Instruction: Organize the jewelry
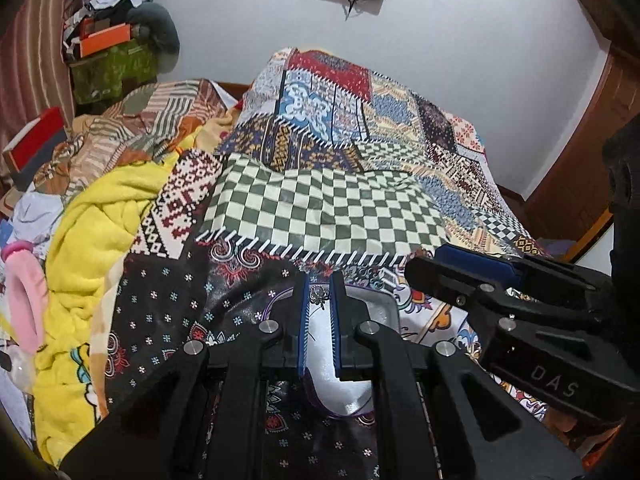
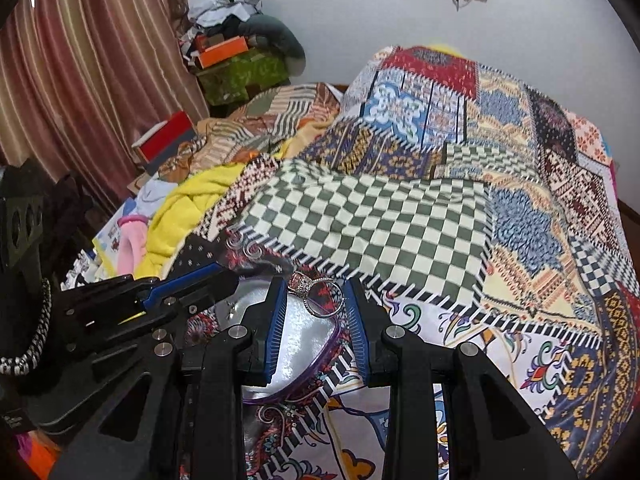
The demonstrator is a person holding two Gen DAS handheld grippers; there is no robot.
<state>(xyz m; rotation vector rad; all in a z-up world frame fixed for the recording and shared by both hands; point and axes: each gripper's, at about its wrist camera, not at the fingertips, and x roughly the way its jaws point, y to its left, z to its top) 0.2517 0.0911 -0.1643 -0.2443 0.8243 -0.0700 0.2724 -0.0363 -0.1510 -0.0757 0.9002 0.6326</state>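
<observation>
the left gripper (image 1: 319, 300) holds a small earring-like piece (image 1: 317, 295) between its jaws, which stand narrow, at the very tips. in the left wrist view the piece sits at lower centre of the frame, directly over the far rim of a silver tray (image 1: 384, 304) with a purple edge that lies on the patterned bedspread (image 1: 332, 208). whether both pads actually press the piece cannot be told for certain; it appears clamped.

the right gripper (image 2: 316, 296) carries a ring (image 2: 320, 294) with a pinkish stone. in the right wrist view the ring spans the gap at the jaw tips, lower centre of the frame; the stone sits against the left pad and the band reaches toward the right pad. the jaws stand moderately narrow, set to the ring's width. the band's plane is tilted, with its widest line running roughly across the gap.

governing relation: both pieces hang above the same tray (image 2: 304, 344), each near its far edge. the tray lies below and slightly behind each set of tips. the two grippers are close, the left gripper (image 2: 188, 292) entering the right wrist view from the left edge, so releases should probably be made one at a time.

legible writing: "das" on the body of the right gripper (image 1: 440, 268), lower right of the left wrist view. no other text can be read.
</observation>
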